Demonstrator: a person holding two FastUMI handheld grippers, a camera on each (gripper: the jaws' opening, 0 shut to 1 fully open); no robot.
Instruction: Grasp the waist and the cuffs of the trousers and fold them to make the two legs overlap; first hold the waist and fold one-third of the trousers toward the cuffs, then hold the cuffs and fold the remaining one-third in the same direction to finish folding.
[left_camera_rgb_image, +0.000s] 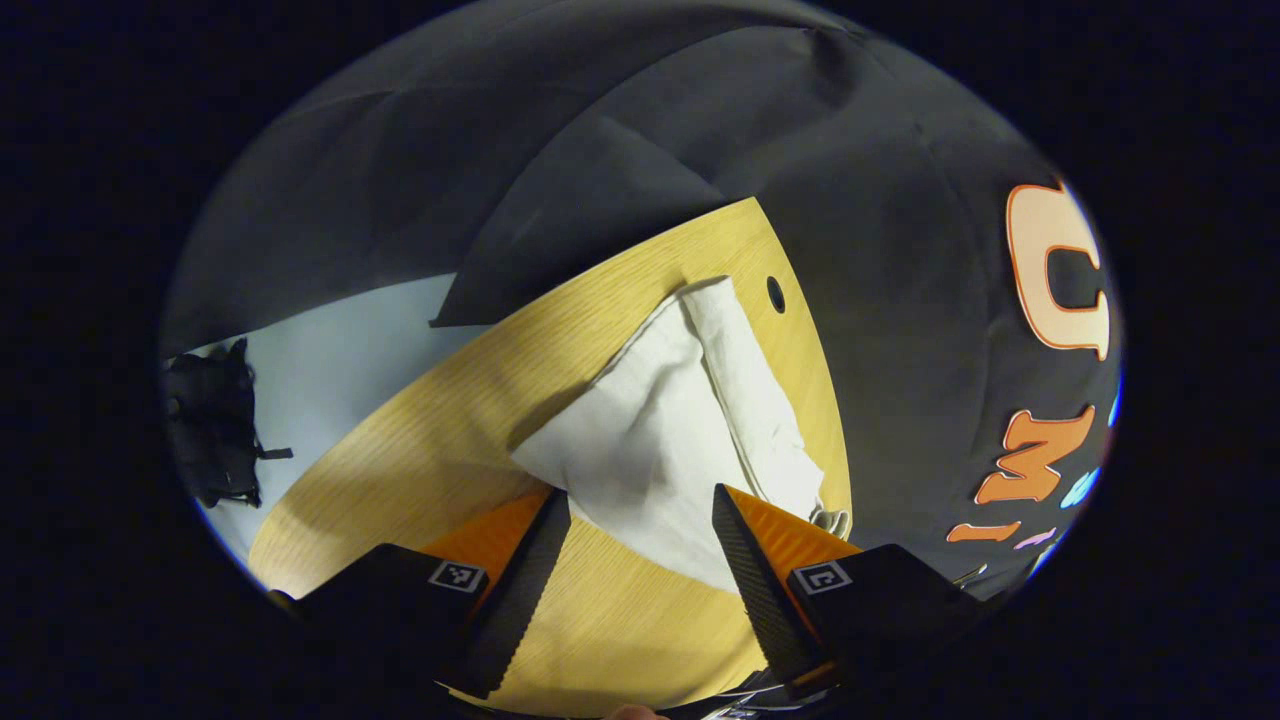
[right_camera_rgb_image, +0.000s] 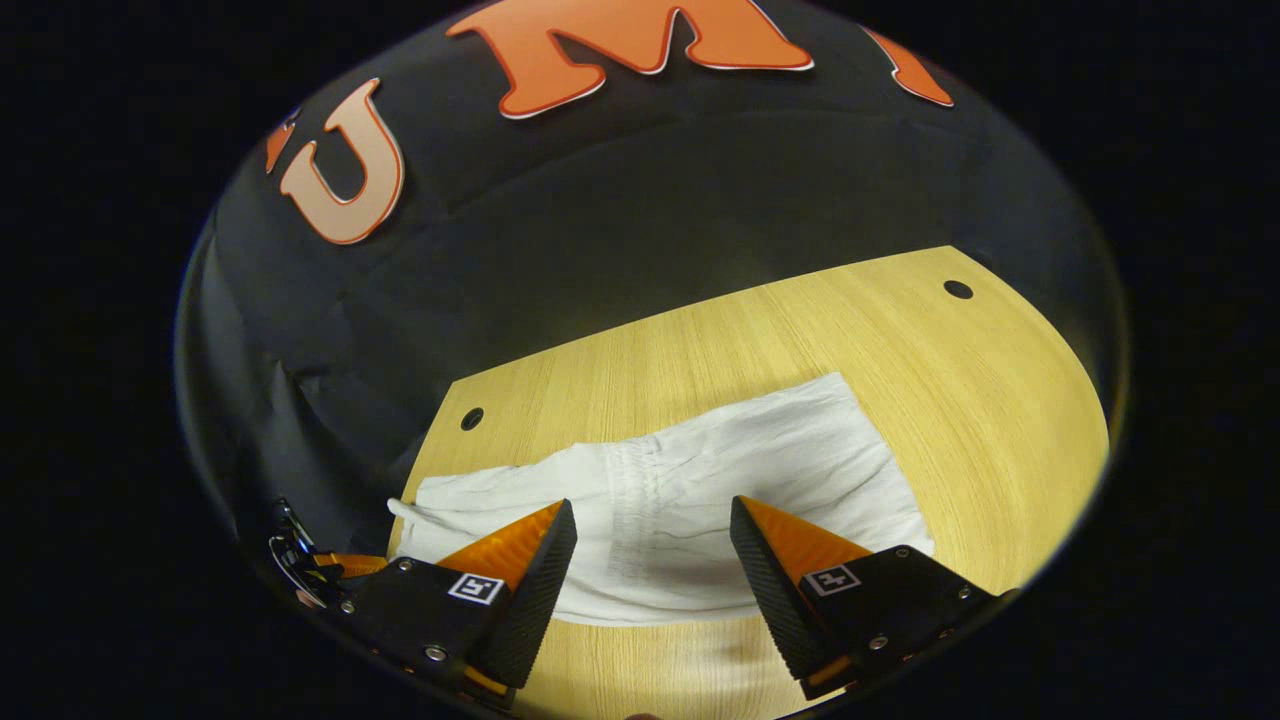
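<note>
White trousers (left_camera_rgb_image: 670, 440) lie folded into a compact stack on the wooden table (left_camera_rgb_image: 440, 450). In the right gripper view the same trousers (right_camera_rgb_image: 700, 500) stretch across the table (right_camera_rgb_image: 780, 340), with a gathered waistband seam near the middle. My left gripper (left_camera_rgb_image: 640, 505) hangs open just above the near edge of the cloth, touching nothing. My right gripper (right_camera_rgb_image: 652, 515) is open too, its fingers spread over the front edge of the stack with nothing between them. At the lower left of the right gripper view, part of the other gripper (right_camera_rgb_image: 305, 565) peeks in beside the cloth's end.
The table has small round holes (left_camera_rgb_image: 776, 293) (right_camera_rgb_image: 472, 418) (right_camera_rgb_image: 958, 289) near its corners. Black cloth walls stand right behind the table's far edges. A pale floor (left_camera_rgb_image: 340, 360) with a dark bag (left_camera_rgb_image: 212, 420) lies past the table in the left gripper view.
</note>
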